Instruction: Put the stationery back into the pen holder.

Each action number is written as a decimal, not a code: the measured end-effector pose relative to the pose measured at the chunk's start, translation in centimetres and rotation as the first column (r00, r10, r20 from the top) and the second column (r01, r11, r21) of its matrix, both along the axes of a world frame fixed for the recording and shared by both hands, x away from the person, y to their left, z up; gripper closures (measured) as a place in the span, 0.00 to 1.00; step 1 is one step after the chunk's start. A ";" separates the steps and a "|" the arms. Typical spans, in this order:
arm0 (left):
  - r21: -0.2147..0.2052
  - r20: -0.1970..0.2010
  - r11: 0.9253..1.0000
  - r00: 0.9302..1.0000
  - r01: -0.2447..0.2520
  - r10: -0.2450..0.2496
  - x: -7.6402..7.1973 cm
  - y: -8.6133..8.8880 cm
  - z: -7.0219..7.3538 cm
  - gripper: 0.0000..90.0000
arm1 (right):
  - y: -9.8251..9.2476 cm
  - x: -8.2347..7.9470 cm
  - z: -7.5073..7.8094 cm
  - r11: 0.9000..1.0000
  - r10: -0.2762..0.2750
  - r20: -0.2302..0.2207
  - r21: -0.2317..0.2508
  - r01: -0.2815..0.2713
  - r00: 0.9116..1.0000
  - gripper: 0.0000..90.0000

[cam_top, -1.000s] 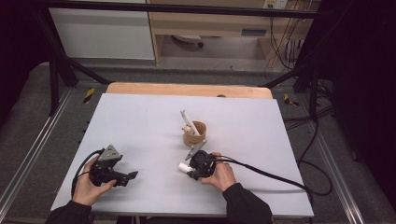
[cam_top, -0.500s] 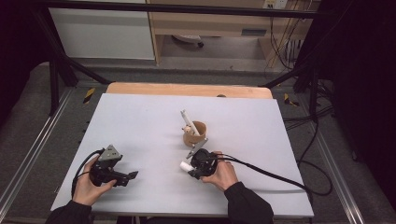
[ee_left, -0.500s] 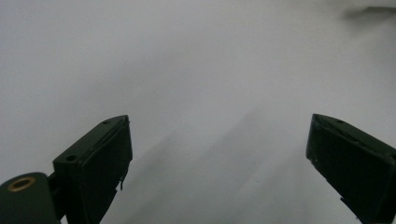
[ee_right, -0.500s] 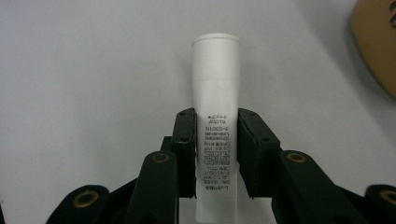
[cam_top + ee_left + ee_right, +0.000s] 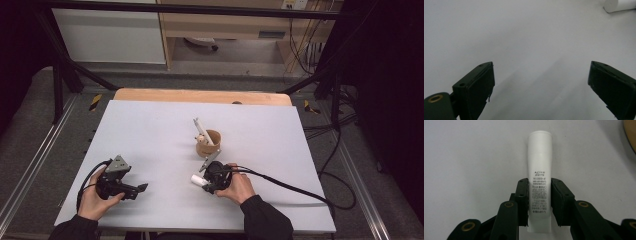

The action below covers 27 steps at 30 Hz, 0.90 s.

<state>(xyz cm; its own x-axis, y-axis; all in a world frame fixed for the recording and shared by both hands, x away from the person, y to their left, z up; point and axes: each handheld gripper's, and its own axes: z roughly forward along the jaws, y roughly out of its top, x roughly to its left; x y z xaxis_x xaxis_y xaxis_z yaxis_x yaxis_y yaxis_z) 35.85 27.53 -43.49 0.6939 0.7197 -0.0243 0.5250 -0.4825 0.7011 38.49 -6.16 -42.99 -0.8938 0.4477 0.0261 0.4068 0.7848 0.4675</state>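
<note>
High view first: the grey table (image 5: 150, 130) takes up most of the room in front of the person, and both hands rest near its close edge. Just beyond the right gripper (image 5: 199, 181), a little off to its side, stands a small wooden cup (image 5: 209, 145) with a white tube-like thing (image 5: 202, 131) leaning out of it. The left gripper (image 5: 141, 188) sits well apart from all that, low on the table, its jaws spread wide with nothing but bare tabletop between them.

The right gripper is the busy one. In the right gripper view its jaws are clamped on a white tube (image 5: 539, 177) printed with small black text, the pads pressing its lower half from both sides while the cap end pokes out ahead of the fingertips. From above, the tube (image 5: 196, 179) juts out of the gripper toward the left hand, close over the table.

I'd say the pick is made and the carry comes next. If the tube is meant to join its mate, the hand must lift, tilt the tube upright and bring it over the cup's rim before letting go.
</note>
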 end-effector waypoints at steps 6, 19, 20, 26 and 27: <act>0.003 -0.001 1.000 1.000 0.001 -0.001 0.0 0.0 0.0 0.08 | 0.1 0.0 0.0 1.000 -0.008 -0.005 -0.007 0.008 1.000 0.79; 0.000 0.000 1.000 1.000 -0.001 0.001 0.0 0.0 0.0 0.08 | -0.4 -0.3 1.0 0.999 -0.011 0.027 0.044 0.010 1.000 0.79; 0.000 -0.001 1.000 1.000 -0.001 0.001 0.0 0.0 0.0 0.08 | -0.5 -0.4 1.2 0.998 -0.015 0.036 0.054 0.013 0.999 0.79; -0.002 -0.004 1.000 1.000 0.000 0.000 0.0 0.0 -0.1 0.08 | -1.3 -0.5 2.1 0.991 -0.042 0.070 0.129 0.033 0.997 0.79; -0.004 -0.005 1.000 1.000 -0.001 0.001 0.1 0.0 -0.1 0.08 | -1.5 -0.5 2.2 0.989 -0.051 0.074 0.140 0.041 0.996 0.79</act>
